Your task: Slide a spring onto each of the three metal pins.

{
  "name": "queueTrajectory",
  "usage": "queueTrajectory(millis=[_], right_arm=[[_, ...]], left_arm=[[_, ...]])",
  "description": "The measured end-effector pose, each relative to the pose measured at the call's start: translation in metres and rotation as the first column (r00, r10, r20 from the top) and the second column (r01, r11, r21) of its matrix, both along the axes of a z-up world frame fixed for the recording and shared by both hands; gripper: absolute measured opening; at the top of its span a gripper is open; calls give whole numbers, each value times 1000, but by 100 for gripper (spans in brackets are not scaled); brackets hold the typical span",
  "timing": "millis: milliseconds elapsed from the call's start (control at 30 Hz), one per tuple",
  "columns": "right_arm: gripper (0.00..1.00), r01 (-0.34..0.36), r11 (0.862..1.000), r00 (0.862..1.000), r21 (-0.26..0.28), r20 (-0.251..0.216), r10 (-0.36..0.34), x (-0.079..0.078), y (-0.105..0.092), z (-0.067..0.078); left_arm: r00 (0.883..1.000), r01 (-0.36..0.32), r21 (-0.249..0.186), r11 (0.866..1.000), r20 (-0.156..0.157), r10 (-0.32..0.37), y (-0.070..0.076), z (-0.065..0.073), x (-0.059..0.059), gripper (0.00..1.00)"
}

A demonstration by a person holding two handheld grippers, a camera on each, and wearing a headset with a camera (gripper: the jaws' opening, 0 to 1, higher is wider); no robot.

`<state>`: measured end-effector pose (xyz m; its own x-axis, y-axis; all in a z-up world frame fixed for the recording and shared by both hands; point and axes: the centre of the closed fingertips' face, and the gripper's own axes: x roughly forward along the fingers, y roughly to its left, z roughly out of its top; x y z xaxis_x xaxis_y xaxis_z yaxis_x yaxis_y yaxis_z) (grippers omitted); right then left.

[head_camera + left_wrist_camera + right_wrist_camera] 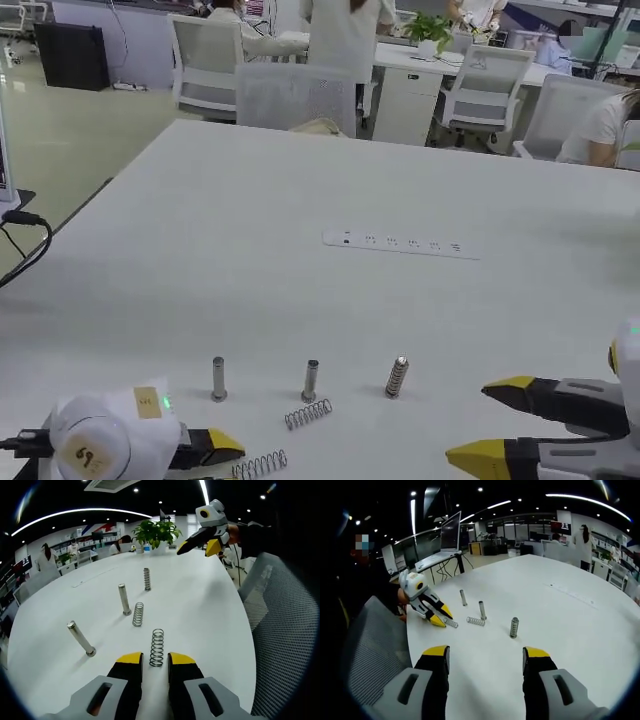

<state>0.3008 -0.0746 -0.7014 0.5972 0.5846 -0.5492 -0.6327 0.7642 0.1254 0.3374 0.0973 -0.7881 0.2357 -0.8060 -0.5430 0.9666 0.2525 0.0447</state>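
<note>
While both my grippers sit low over the white workbench top, three short steel pins stand upright in a row near its front edge. The right-hand pin carries a coiled steel spring. The middle pin and left-hand pin are bare. A second loose spring lies flat just in front of the middle pin, not touching it. A third spring lies flat right ahead of my left gripper, with its near end reaching in between the yellow tips. Left jaws are parallel with a narrow gap. They don't look clamped on the spring, but contact is hard to judge from this angle. My right gripper is off to the right, well apart from the pins, jaws spread wide with nothing between them.
</note>
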Motion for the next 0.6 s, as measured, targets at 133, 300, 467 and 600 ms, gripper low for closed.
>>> queueTrajectory(millis=[133,300,467,600], right_arm=[[57,0,1000,1000,0,-4,0,0,-1,-1],[57,1,1000,1000,3,-8,-1,-1,-1,-3],[57,-3,1000,1000,2,-14,3,-2,0,-4],[57,-11,1000,1000,1,-14,11,-2,2,-3]], left_arm=[[1000,3,-3,1000,3,-3,-1,0,0,9],[1000,-1,-4,1000,-5,1,-1,0,-1,5],[1000,7,-2,1000,-3,-7,-1,0,-2,3],[1000,11,1,1000,1,-11,0,1,-3,3]])
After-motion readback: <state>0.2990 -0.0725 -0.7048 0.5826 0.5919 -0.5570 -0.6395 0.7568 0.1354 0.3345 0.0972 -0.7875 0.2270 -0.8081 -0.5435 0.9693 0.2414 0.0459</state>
